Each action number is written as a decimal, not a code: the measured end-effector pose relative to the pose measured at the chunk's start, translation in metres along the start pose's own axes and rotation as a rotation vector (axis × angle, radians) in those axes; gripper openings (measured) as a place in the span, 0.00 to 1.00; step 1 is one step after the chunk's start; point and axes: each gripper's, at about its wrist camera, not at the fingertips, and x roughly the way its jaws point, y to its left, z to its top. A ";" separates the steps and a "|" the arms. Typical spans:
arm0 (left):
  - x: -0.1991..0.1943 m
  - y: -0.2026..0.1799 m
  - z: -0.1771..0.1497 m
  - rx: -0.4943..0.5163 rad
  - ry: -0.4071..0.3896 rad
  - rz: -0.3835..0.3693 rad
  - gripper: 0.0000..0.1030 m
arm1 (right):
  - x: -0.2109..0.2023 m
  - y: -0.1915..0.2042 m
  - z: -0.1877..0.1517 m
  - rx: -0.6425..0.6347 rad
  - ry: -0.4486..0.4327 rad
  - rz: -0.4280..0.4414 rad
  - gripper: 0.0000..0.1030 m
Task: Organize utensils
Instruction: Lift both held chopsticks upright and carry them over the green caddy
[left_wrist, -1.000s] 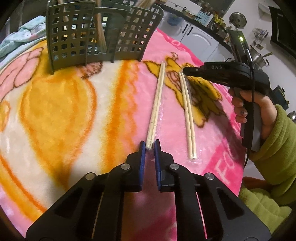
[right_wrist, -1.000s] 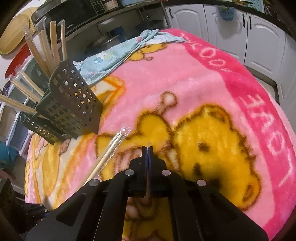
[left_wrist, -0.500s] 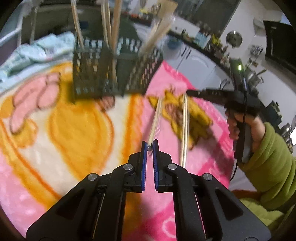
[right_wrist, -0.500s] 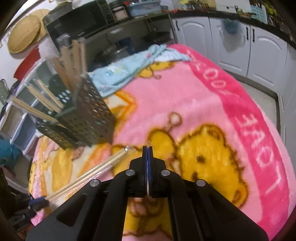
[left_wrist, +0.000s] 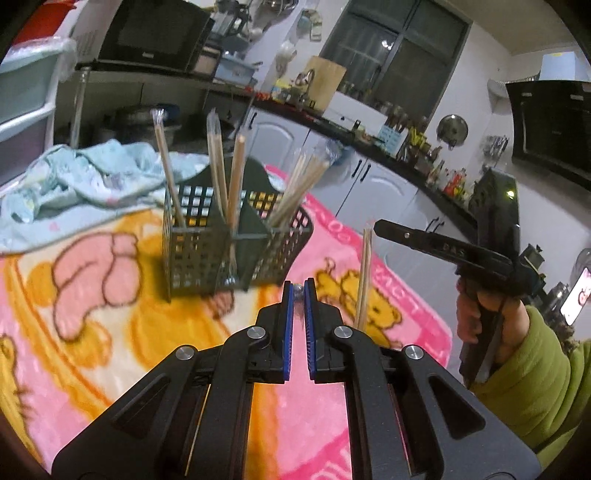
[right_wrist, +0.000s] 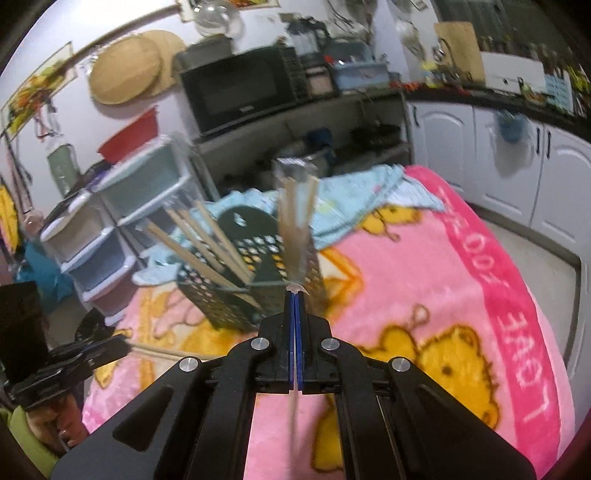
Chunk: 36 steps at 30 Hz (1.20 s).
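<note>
Left wrist view shows the left gripper (left_wrist: 299, 290) low in the middle, its blue-lined fingers (left_wrist: 288, 325) pressed close with only a thin slit between them. A small bit of something sits at their tips. I cannot tell if the fingers squeeze it. The dark green basket (left_wrist: 207, 254) stands at 11 o'clock from the fingertips on the pink blanket (left_wrist: 110, 332). Wrapped chopsticks in the basket (left_wrist: 221, 166) poke up out of its boxes and lean different ways. A light blue cloth (left_wrist: 74, 181) lies crumpled behind the basket, at 10 o'clock.

At 2 o'clock the right gripper (left_wrist: 380, 226) is held up by a hand in a green sleeve (left_wrist: 539, 373). A pair of wrapped chopsticks (left_wrist: 364, 277) hangs down from its tip, nearly upright, off the blanket.

Right wrist view shows the right gripper's fingers (right_wrist: 301, 332) shut tight on that pair, which stands up blurry at 12 o'clock, in front of the basket. One more pair of chopsticks (right_wrist: 155, 349) lies on the blanket at 9 o'clock, near the left gripper.
</note>
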 end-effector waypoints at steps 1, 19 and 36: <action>-0.002 0.000 0.003 0.000 -0.011 -0.005 0.03 | -0.002 0.003 0.002 -0.006 -0.007 0.006 0.01; -0.027 -0.019 0.053 0.065 -0.129 -0.040 0.03 | -0.037 0.045 0.041 -0.102 -0.121 0.058 0.01; -0.046 -0.038 0.105 0.150 -0.234 -0.030 0.03 | -0.046 0.080 0.081 -0.163 -0.217 0.116 0.01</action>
